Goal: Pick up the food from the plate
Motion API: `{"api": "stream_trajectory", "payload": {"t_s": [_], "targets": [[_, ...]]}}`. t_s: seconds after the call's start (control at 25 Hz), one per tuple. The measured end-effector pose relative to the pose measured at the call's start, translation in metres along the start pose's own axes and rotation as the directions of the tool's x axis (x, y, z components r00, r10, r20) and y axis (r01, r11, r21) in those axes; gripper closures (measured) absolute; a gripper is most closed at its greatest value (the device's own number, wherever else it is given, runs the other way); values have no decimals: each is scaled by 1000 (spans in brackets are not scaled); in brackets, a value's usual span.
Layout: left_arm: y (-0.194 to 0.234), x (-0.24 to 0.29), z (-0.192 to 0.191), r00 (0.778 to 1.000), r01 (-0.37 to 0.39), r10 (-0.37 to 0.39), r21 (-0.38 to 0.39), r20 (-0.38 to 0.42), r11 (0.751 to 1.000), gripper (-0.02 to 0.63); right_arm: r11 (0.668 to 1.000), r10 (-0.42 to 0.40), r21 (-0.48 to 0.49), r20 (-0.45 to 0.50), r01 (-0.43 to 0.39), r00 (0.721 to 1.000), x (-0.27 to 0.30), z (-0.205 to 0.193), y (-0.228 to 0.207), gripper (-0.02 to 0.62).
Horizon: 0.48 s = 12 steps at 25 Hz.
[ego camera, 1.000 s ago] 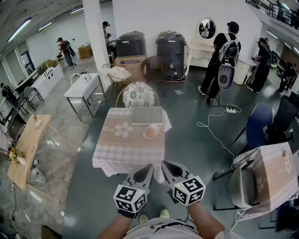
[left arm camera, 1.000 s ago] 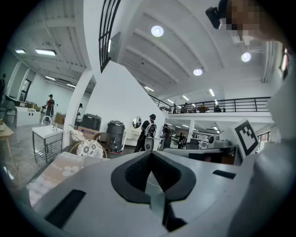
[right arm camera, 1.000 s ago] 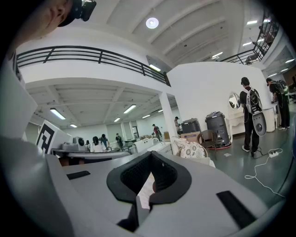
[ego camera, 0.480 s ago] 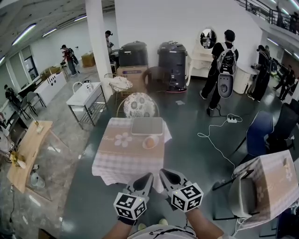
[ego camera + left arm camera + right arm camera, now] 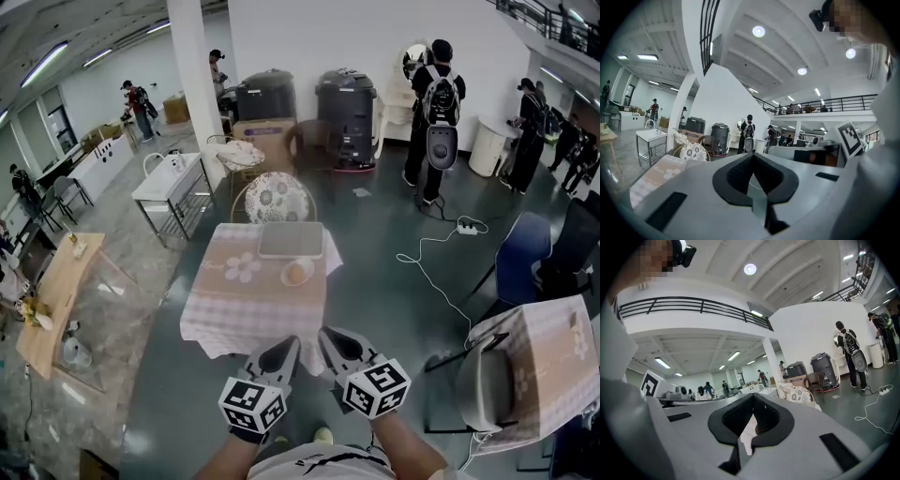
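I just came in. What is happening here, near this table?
A person holds a claw in each hand. The left claw and the right claw are both shut and empty, held close to the body and short of the table. On its checked cloth sit a grey tray and a small plate with the food, untouched.

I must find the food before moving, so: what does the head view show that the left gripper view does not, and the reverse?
Only the head view: the plate with the food, and the tray behind it on the table. Only the left gripper view: the left gripper seen along its shut, empty jaws, and the round ceiling lamps. Both: the table, the patterned chair and the dark bins.
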<state>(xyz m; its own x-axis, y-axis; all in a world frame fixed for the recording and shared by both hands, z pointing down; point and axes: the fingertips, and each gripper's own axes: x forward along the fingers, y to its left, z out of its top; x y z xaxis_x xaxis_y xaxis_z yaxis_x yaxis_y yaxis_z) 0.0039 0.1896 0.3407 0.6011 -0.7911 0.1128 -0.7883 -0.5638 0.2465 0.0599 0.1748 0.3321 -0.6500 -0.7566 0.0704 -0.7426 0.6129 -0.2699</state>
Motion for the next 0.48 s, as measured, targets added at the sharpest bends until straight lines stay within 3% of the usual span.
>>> {"api": "stream_trajectory", "payload": {"t_s": [0.48], "targets": [[-3,26,-6,999,-6,6,-2,-39,1000,600,999,-23,40,-2,24,1000,-2,2,-30,580]]}}
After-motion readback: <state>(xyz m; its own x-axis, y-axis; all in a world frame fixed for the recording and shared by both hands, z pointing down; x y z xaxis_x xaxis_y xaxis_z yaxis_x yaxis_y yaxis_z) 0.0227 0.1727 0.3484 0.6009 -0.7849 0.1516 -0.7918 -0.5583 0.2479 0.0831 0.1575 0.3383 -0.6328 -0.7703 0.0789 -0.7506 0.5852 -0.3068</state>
